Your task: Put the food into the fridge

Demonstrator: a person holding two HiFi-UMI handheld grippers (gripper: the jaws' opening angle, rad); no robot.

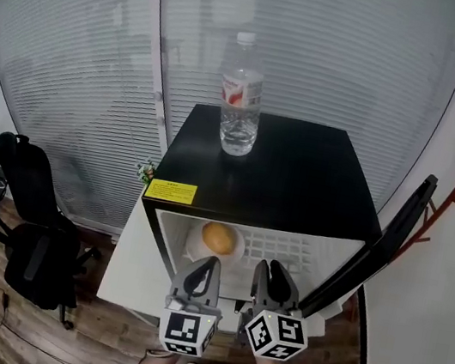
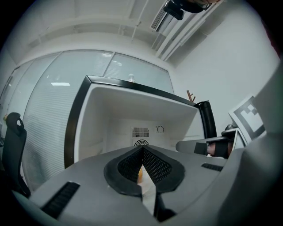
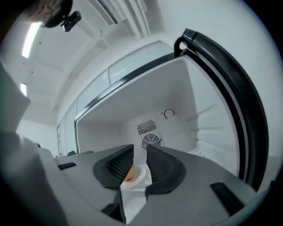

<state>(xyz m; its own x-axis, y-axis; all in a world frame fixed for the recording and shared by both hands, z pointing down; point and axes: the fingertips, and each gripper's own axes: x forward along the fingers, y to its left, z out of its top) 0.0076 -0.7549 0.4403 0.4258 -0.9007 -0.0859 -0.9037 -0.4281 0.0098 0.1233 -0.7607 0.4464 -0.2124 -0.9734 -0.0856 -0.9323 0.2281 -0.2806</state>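
head view: you stand over a small black fridge (image 1: 290, 170) with its door (image 1: 371, 254) swung open at the right. a water bottle (image 1: 242, 92) stands upright on the fridge top. inside, on the white wire shelf (image 1: 285, 248), a white plate (image 1: 192, 247) carries the round orange-brown food (image 1: 219, 237), at the left of the compartment. your left gripper (image 1: 211, 263) and right gripper (image 1: 271, 270) hang side by side just in front of the opening, both aimed inward. a black chair (image 1: 29, 220) stands well apart at the left.

left gripper view: your jaws are together, tips touching, with nothing between the pads. through the slit below the tips a sliver of the food (image 2: 139, 174) and the plate (image 2: 148, 190) shows, farther in. the fridge's white back wall carries a vent grille (image 2: 140, 132).

right gripper view: your jaws stand a little apart, a narrow gap between the pads, pressing on nothing. beyond the gap lie the food (image 3: 128, 173) on the plate (image 3: 142, 173), inside the fridge, in front of the round fan vent (image 3: 151, 141). the door (image 3: 239, 88) curves along the right.
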